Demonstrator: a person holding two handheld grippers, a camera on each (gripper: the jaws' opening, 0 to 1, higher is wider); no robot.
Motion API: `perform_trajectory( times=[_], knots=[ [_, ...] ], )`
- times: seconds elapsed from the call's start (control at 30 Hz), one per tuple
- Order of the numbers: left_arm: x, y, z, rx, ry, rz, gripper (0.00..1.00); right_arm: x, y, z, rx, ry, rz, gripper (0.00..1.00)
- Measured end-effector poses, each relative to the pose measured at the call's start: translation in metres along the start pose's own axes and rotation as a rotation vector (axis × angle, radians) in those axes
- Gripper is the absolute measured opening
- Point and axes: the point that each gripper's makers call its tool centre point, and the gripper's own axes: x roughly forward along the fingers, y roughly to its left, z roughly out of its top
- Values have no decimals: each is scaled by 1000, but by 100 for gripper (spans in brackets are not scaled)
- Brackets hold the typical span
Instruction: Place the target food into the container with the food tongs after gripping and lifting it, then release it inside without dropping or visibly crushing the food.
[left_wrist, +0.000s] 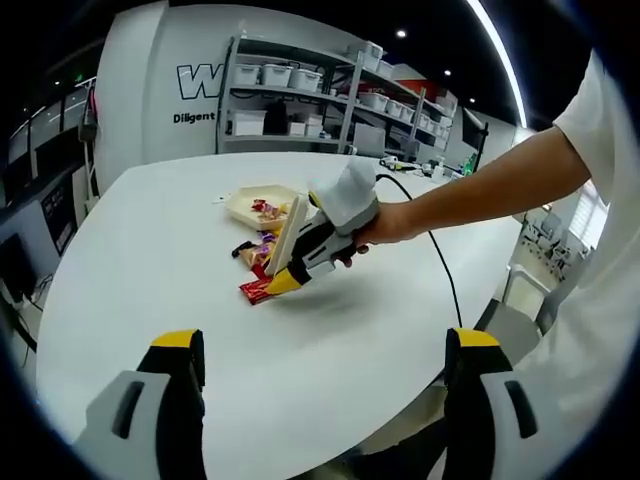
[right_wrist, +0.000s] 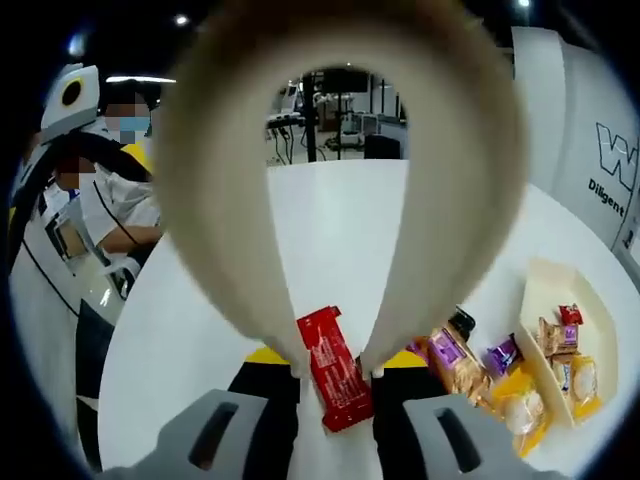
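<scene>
A red snack packet (right_wrist: 335, 372) lies on the white table (right_wrist: 330, 230), seen also as the red packet (left_wrist: 254, 291). Beige wooden tongs (right_wrist: 440, 200) loop up in front of the right gripper view; their two tips stand on either side of the packet, close against its edges. My right gripper (right_wrist: 335, 360) is shut on the tongs' arms. In the left gripper view that right gripper (left_wrist: 325, 235), held by a hand, tilts the tongs (left_wrist: 290, 232) down at the packet. A cream tray (right_wrist: 540, 290) with snacks sits at the right. My left gripper (left_wrist: 325, 345) hangs open over bare table.
Purple and yellow snack packets (right_wrist: 465, 365) lie between the red packet and the tray (left_wrist: 240, 203). A black cable (left_wrist: 440, 265) runs across the table toward its near edge. Shelves with bins (left_wrist: 300, 100) stand behind. People sit beyond the table (right_wrist: 100, 215).
</scene>
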Motion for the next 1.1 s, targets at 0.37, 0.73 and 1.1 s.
perform_trajectory(
  times=[0.37, 0.73, 1.1],
  knots=[
    [2, -3, 4, 5, -7, -10, 98, -8, 11, -6, -29, 16, 34, 22],
    [1, -3, 2, 0, -3, -10, 98, -4, 12, -15, -101, 66, 61, 22],
    [1, -3, 4, 3, -5, -9, 98, -4, 12, -15, -70, 62, 61, 16]
  ],
)
